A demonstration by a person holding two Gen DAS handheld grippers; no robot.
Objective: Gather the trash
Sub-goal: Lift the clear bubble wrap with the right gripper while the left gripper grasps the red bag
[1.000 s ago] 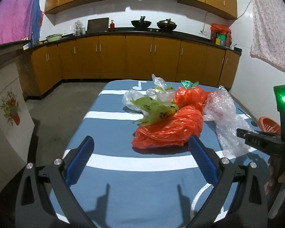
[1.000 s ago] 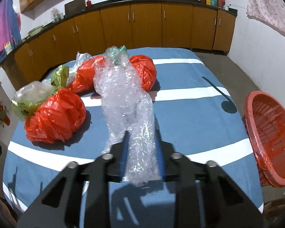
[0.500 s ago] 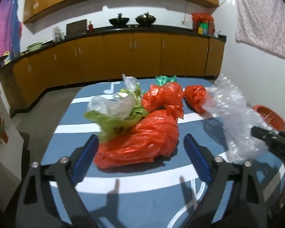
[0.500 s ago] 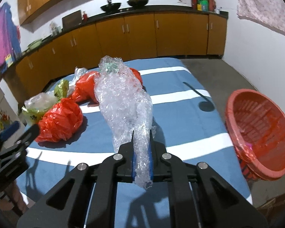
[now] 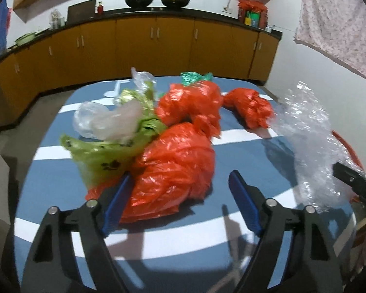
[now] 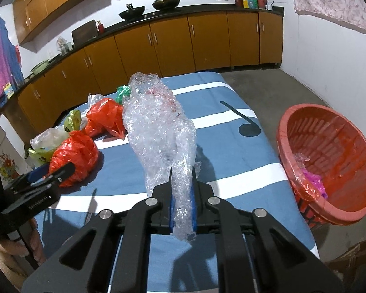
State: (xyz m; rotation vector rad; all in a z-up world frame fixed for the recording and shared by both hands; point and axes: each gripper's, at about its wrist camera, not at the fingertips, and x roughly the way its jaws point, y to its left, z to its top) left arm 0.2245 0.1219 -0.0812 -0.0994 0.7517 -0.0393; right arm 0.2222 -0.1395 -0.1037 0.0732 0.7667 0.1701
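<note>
Orange kitchen cabinets (image 6: 158, 48) line the far wall behind a tabletop (image 6: 231, 151) covered in blue cloth with white stripes, where the trash lies heaped toward the left side. The right gripper (image 6: 182, 193) has its jaws pinched narrow on the tail of a long wad of bubble wrap (image 6: 158, 122), which juts out ahead of them above the cloth. The left gripper (image 5: 180, 195) is closing its jaws around the nearest red plastic bag (image 5: 175, 166); the left pad looks to touch the bag, while the right pad stands clear of it. A green bag (image 5: 105, 151) and a clear bag (image 5: 107, 122) lie against that red bag, so the closing jaws could catch the green film and drag the pile along. Thin plastic may also slip out of a shallow pinch. The red basket (image 6: 329, 161) sits on the floor just off the tabletop's right edge, already holding some scraps; the bubble wrap's loose end could snag on its rim. Open cloth between pile and edge leaves a free path.
</note>
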